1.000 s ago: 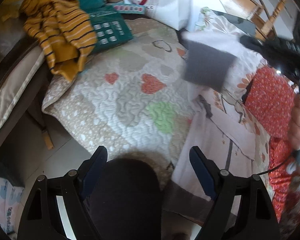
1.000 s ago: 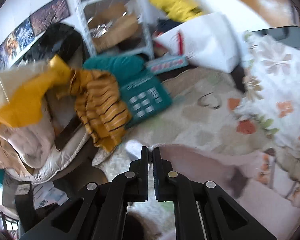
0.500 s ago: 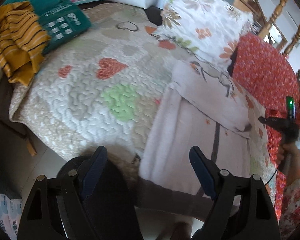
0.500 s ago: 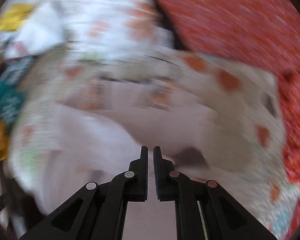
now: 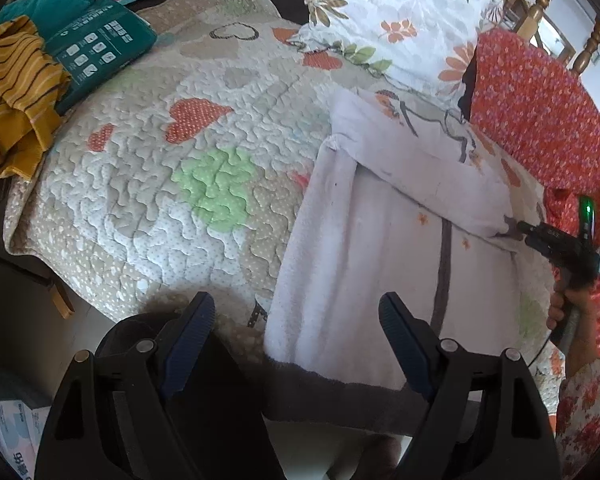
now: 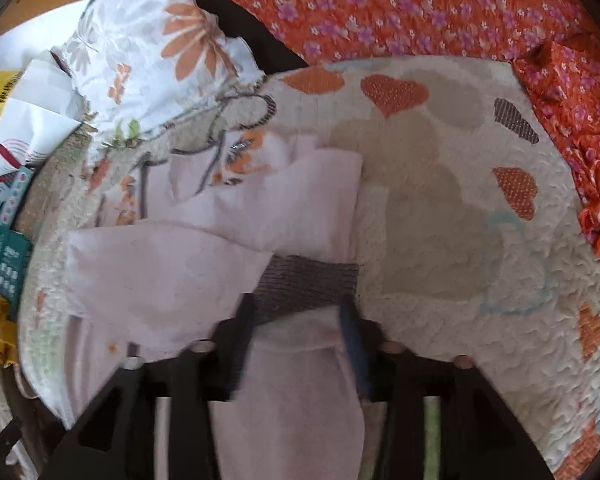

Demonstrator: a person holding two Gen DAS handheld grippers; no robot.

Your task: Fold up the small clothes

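Your left gripper (image 5: 296, 340) hangs with jaws spread wide over the near hem of the pale pink garment (image 5: 380, 248), which lies flat on the heart-print quilt (image 5: 188, 160) at its near edge. Left of it the quilt is bare up to the striped mustard top (image 5: 16, 92). Your right gripper (image 6: 300, 308) has jaws apart astride the grey cuff (image 6: 308, 284); motion blur hides any contact

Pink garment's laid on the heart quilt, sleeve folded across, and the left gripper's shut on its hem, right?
Not quite. The left gripper is open above the hem, gripping nothing, as the left wrist view shows. The pink garment does lie on the quilt, sleeve folded across.
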